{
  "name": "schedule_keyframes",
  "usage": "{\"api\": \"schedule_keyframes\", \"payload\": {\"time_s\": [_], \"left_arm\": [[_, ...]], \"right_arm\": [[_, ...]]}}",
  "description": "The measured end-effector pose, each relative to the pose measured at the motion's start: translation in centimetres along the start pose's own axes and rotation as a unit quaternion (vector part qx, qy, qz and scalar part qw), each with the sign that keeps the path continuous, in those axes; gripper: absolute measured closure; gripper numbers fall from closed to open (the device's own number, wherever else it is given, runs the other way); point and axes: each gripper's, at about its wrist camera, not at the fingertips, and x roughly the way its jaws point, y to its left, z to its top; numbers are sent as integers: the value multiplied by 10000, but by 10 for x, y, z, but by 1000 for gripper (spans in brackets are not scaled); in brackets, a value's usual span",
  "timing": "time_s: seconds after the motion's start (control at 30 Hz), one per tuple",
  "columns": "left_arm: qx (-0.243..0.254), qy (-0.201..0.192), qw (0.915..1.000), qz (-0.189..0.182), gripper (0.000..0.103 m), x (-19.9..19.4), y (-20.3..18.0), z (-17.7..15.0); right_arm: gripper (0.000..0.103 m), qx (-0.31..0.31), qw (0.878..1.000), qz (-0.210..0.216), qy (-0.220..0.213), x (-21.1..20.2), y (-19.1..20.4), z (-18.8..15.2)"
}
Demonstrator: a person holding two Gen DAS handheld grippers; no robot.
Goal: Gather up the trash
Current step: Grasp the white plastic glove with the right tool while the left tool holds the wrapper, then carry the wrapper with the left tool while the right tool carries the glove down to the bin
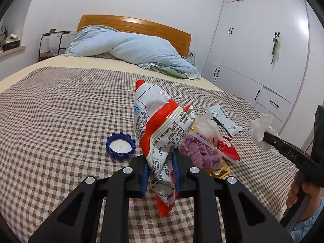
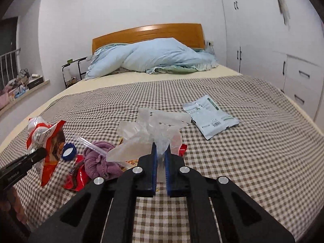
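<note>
Left gripper (image 1: pixel 160 174) clamped on red-white snack bag (image 1: pixel 158 125); right gripper (image 2: pixel 160 162) pinching thin clear plastic wrap (image 2: pixel 149 131). Risk: wrap slipping out, dropping onto bed (image 2: pixel 243 162) w/ remaining litter.

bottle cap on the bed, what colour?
Blue cap with a white inside, lying open side up on the checked bedspread. Clearest in the left wrist view.

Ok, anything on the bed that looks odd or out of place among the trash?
Yes: a crumpled purple cloth sits in the wrapper pile on the checked bedspread. It looks like fabric, not packaging, so it may not be trash. Beside it, a blue plastic cap lies upside down.
</note>
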Motion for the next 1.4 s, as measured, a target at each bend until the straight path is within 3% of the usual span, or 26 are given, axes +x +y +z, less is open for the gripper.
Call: {"api": "schedule_keyframes", "payload": {"time_s": [0.8,1.0,1.4], "left_arm": [[262,-200,9995,-26,85,-62,-19,-7],[193,-58,9994,-281,85,-74,-20,-19],[321,-98,9985,-429,85,-111,-44,-44]], "right_arm": [[96,-386,9991,18,-185,-42,14,-25],[96,-438,9986,3,-282,-60,19,-37],[96,-420,9985,122,-327,-96,27,-67]]}}
